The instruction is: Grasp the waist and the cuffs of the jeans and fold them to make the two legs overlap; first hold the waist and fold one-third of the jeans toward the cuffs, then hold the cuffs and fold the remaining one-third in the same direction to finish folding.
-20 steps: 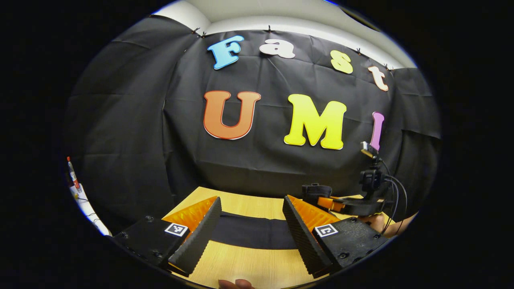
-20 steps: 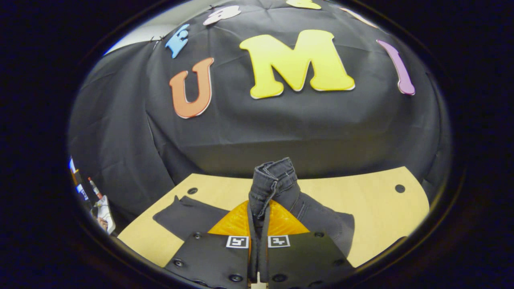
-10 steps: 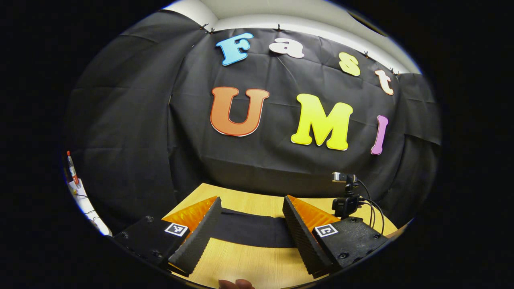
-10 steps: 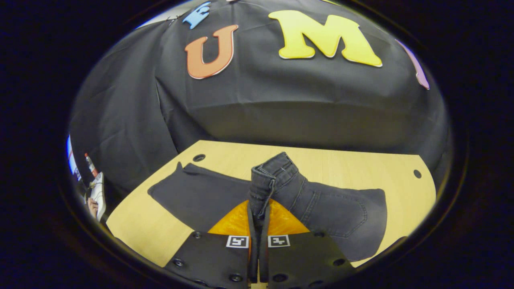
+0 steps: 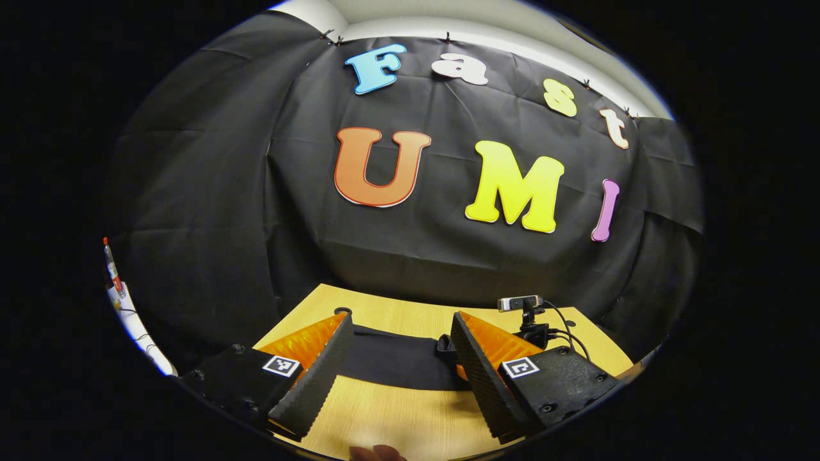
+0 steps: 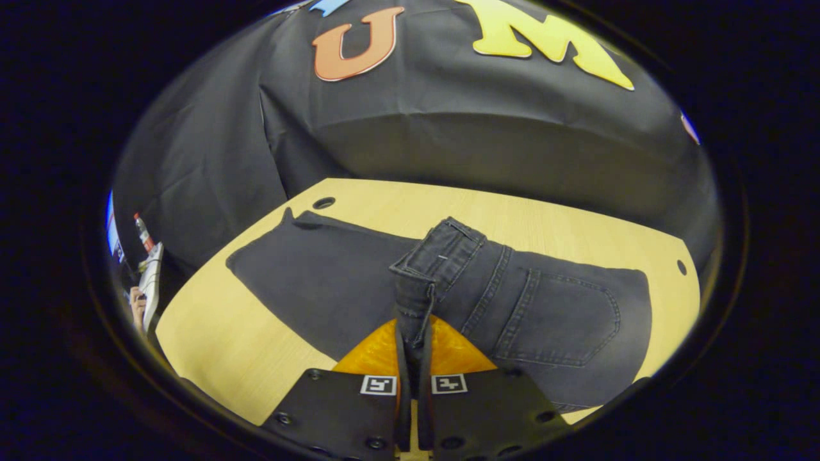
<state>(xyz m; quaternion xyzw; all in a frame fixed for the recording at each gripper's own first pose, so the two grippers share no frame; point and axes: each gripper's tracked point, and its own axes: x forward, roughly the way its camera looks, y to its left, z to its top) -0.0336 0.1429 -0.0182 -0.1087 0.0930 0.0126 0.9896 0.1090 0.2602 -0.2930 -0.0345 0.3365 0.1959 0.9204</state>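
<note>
In the right gripper view the right gripper (image 6: 413, 358) sits at the bottom centre of the frame with its fingers clamped together on the waistband (image 6: 426, 269) of the jeans (image 6: 320, 282), which rises in a bunched fold straight out from between them. From that pinch the dark denim spreads two ways across the worktop (image 6: 218, 346): the seat with its back pocket (image 6: 564, 314) lies flat toward the right of the frame, and the overlapped legs run away to the upper left, ending in the cuffs (image 6: 288, 221) near a hole in the worktop. So the long axis of the jeans runs from lower right to upper left in this view, and the cuffs lie up and to the left of the held waist.

In the left gripper view the left gripper (image 5: 400, 365) shows at the bottom of the frame with its fingers wide apart and nothing between them. A flat band of the jeans (image 5: 391, 362) crosses the gap farther off on the worktop, lying sideways to the fingers.

Judging from this, the waist fold is under way: the waistband needs to travel along the legs toward the cuffs, up and left in the right gripper view. The right gripper alone has hold of it, and the left stands nearer the leg end.
</note>
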